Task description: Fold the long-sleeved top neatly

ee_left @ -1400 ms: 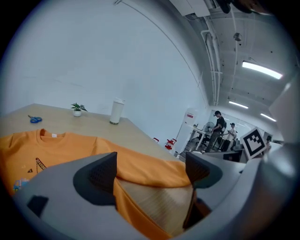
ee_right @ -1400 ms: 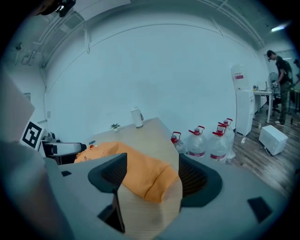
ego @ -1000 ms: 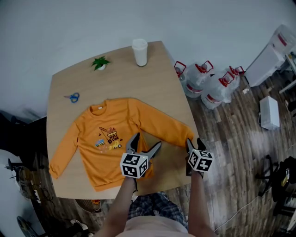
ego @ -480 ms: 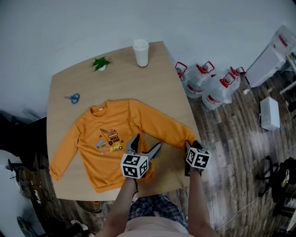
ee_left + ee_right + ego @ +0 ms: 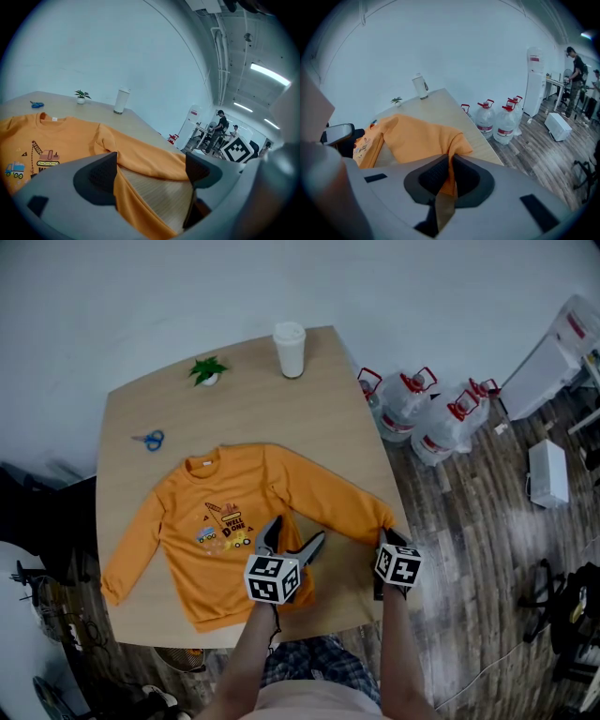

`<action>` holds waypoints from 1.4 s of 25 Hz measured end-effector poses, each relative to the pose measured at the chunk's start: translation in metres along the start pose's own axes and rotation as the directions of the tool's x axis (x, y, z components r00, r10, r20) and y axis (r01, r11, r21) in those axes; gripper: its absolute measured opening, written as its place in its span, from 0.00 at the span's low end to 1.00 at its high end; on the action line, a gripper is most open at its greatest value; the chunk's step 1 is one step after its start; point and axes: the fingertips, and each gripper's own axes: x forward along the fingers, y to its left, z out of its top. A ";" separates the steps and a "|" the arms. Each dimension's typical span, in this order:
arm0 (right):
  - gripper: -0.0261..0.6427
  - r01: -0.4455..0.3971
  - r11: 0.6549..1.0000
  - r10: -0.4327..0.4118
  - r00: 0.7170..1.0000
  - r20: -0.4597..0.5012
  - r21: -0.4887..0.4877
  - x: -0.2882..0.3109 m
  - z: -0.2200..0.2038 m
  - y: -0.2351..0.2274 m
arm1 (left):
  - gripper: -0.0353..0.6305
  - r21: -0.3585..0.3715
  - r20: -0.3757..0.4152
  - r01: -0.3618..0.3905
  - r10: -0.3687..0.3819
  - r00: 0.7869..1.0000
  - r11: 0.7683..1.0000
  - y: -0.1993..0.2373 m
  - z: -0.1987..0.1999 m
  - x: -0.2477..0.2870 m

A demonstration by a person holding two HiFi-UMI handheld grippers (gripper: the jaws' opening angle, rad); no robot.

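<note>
An orange long-sleeved top lies flat, front up, on the wooden table, both sleeves spread out. My right gripper is at the cuff of the right-hand sleeve, near the table's right edge. Its jaws have just been closing, and in the right gripper view they are shut on the orange cuff. My left gripper hovers open over the top's lower right corner. In the left gripper view, the sleeve and bare table lie between its wide-apart jaws.
Blue scissors, a small potted plant and a white cup sit toward the table's far side. Several water bottles and a white box stand on the floor to the right. People stand far off in the room.
The right gripper has sunk a little onto the sleeve's cuff and its jaws have closed on it. The left gripper has kept still.
</note>
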 end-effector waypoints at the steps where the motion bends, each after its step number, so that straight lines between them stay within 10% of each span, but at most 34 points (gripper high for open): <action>1: 0.09 0.001 1.000 -0.001 1.000 0.002 -0.003 0.000 0.000 0.001 | 0.74 -0.002 0.001 -0.002 0.002 1.000 1.000 0.001 0.000 -0.001; 21: 0.08 -0.226 0.967 0.251 0.921 0.297 -0.117 -0.059 0.135 0.094 | 0.74 -0.045 0.098 -0.139 0.143 0.985 0.989 0.052 0.035 -0.043; 35: 0.08 -0.456 0.814 0.550 0.804 0.225 -0.359 -0.051 0.170 0.274 | 0.74 -0.139 0.166 -0.335 0.356 0.920 0.932 0.151 0.043 -0.138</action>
